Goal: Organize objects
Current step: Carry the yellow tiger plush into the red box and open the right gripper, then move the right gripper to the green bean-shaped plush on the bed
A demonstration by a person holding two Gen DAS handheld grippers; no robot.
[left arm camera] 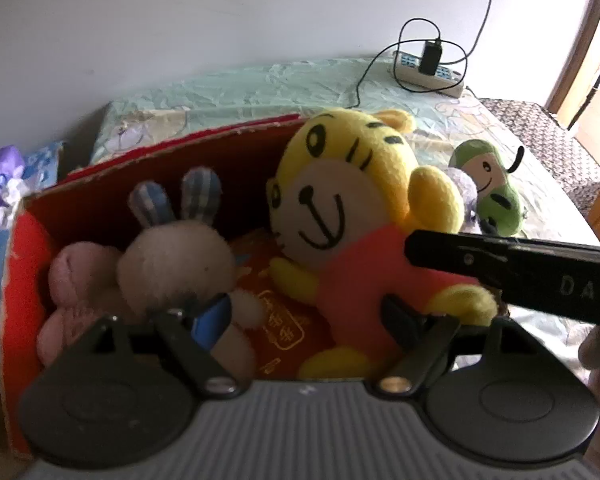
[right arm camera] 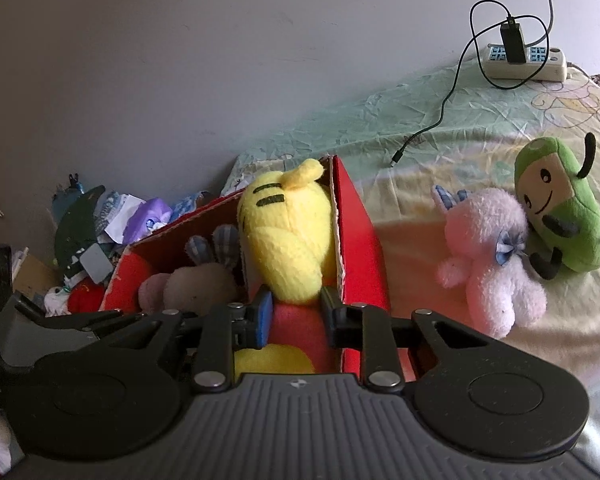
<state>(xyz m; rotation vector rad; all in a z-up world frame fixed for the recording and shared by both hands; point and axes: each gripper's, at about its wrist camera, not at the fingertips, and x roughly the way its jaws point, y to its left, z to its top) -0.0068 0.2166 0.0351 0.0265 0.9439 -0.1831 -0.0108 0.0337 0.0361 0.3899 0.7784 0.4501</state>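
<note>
Right wrist view shows our right gripper [right arm camera: 294, 316] clenched on the yellow tiger plush [right arm camera: 288, 240] inside the red box [right arm camera: 356, 216], so we release low beside the 2 toys while our left gripper [left arm camera: 300, 312] hangs unclenched.

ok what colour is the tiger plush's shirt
Red-pink, on the yellow tiger plush in the red box; clearest in the left wrist view.

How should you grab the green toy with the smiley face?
Grip the green toy across its plump middle, coming from above. It leans against the white fluffy toy on the bed sheet, so its upper side is free.
</note>
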